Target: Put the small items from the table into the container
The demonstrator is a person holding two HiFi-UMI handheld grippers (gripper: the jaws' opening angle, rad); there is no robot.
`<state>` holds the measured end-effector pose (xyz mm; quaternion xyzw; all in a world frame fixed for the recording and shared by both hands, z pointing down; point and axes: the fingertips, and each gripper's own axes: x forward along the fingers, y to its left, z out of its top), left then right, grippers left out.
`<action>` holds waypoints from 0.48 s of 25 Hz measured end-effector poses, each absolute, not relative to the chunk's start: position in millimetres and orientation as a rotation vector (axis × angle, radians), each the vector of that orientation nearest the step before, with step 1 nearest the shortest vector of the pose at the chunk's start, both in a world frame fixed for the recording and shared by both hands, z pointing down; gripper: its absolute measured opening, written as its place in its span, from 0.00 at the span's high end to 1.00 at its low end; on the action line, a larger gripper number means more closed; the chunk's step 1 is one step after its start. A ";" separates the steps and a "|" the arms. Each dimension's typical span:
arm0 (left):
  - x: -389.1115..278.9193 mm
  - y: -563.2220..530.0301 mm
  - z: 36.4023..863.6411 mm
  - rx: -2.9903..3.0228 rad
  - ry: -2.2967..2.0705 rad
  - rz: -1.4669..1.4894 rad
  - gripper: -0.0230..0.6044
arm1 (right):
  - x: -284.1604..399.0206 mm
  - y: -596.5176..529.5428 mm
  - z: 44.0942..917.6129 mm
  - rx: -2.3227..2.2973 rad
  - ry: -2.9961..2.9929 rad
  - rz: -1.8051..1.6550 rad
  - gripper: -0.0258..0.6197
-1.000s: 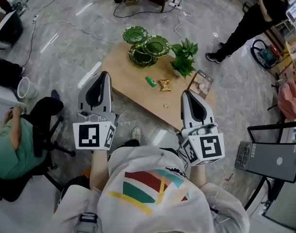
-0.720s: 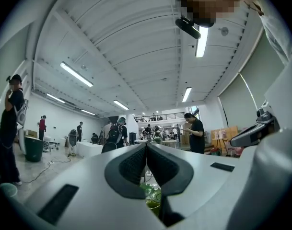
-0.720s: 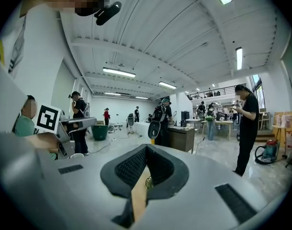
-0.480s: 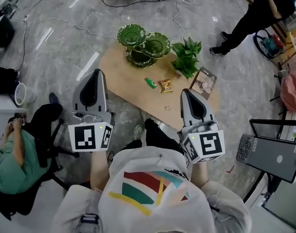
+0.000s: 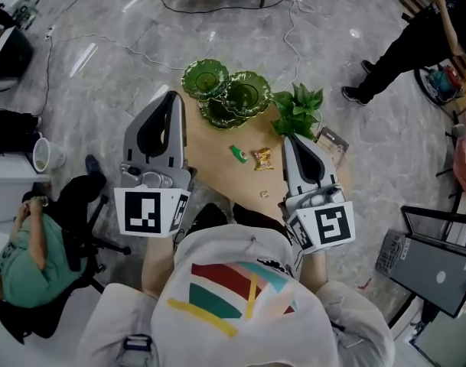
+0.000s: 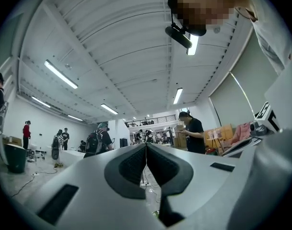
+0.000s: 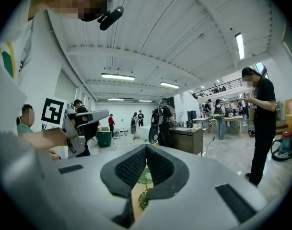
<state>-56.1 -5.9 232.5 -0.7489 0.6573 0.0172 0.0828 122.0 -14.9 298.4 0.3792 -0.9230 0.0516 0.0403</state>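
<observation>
Left gripper (image 5: 170, 98) and right gripper (image 5: 291, 140), both clenched empty, hover over the table's (image 5: 213, 147) edges.

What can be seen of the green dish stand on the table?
The green dish stand looks like shiny dark green glass: three round, wavy-edged bowls joined in a cluster. It stands upright at the far end of the wooden table, close beside the potted plant. Nothing shows inside the bowls.

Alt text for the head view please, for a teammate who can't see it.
The left gripper and right gripper, both shut and empty, point toward a low wooden table. On it lie a small green item, a snack packet, green glass dishes and a potted plant.
</observation>
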 end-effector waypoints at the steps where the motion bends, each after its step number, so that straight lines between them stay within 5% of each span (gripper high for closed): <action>1: -54.6 -13.3 233.4 -2.233 1.966 0.053 0.95 | 121.5 -21.9 300.8 1.140 -2.843 0.170 0.94; 12: -79.4 -81.3 242.6 -2.241 1.892 0.066 0.95 | 102.0 -82.6 298.6 1.281 -2.869 0.023 0.93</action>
